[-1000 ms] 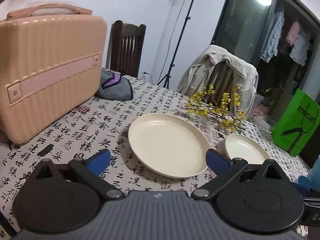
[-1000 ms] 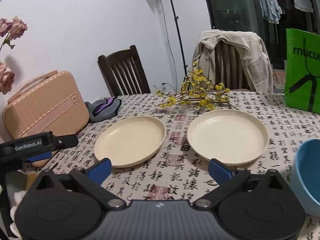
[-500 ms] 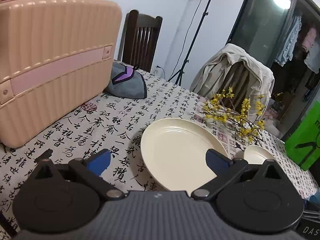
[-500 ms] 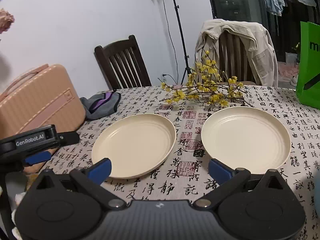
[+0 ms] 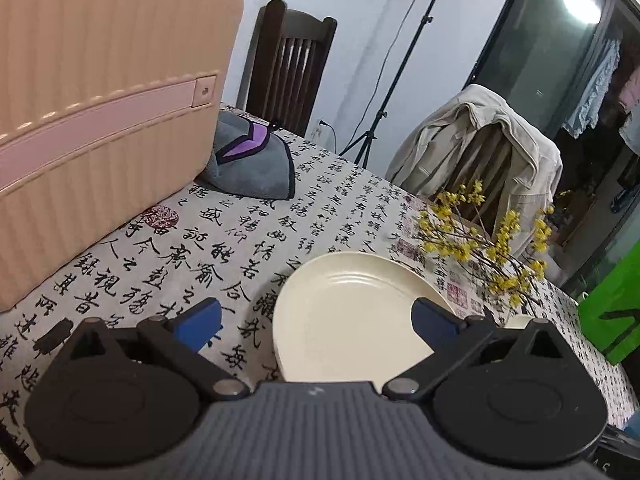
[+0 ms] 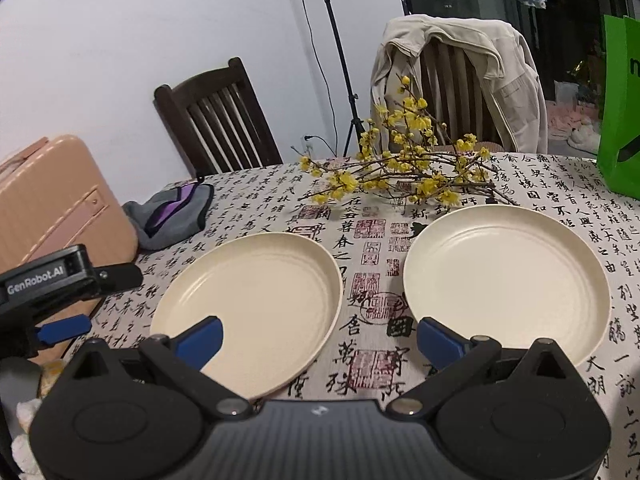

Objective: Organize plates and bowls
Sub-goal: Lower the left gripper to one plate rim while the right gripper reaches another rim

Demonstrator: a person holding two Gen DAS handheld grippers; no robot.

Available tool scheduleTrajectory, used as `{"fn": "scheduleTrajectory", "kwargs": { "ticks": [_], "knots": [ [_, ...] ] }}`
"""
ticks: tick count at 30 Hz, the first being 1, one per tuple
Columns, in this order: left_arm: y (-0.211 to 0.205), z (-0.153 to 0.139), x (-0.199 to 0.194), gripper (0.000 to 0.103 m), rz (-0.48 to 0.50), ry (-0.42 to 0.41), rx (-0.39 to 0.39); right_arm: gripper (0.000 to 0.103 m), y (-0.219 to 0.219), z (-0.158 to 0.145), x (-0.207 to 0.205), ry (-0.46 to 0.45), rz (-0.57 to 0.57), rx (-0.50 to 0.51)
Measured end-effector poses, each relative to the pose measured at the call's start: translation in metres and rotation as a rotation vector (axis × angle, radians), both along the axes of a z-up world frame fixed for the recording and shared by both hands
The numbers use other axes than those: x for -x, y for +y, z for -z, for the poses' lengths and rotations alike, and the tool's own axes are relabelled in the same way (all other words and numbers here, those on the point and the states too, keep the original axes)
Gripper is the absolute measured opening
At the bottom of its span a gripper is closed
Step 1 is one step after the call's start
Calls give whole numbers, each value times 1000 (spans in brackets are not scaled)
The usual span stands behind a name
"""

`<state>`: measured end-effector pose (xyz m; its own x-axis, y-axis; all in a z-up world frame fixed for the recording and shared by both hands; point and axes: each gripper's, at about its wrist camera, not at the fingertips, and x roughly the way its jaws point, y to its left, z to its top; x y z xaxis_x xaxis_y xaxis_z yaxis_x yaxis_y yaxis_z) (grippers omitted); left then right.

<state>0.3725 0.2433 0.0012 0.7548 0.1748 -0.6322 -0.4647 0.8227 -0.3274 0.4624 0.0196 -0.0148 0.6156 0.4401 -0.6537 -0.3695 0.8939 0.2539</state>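
Two cream plates lie side by side on the calligraphy-print tablecloth. In the right wrist view the left plate (image 6: 256,300) and the right plate (image 6: 506,276) sit just beyond my right gripper (image 6: 318,338), which is open and holds nothing, over the gap between them. My left gripper (image 5: 316,320) is open too, low at the left plate (image 5: 352,320), whose near rim lies between its blue fingertips. A sliver of the second plate (image 5: 518,321) shows behind the right finger. The left gripper also shows at the left edge of the right wrist view (image 6: 60,328).
A pink hard suitcase (image 5: 100,112) stands on the table's left, a grey-purple cloth (image 5: 252,164) beside it. Yellow flower branches (image 6: 400,172) lie behind the plates. A green bag (image 6: 620,120) stands far right. Two chairs, one draped with a beige jacket (image 6: 460,76), stand behind the table.
Both grippers have moved forward and lower toward the plates. The left gripper swung closer to the left plate. The blue bowl has dropped out of the right wrist view.
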Motion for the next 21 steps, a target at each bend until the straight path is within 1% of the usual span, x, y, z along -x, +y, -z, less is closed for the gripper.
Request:
{"fn": "scheduleTrajectory", "kwargs": {
  "ticks": [6,11,16,21],
  "knots": [
    [18,16,-9,103,-9,1,44,103,13,9,-18,19,10,4],
    [31,29,-18,103,-21,27,50,103,25,14,-25,10,4,19],
    [29,36,-24,103,-14,56,31,102,36,19,-34,13,-9,46],
    [28,38,-24,103,-10,51,30,96,43,26,-42,18,-15,69]
  ]
}}
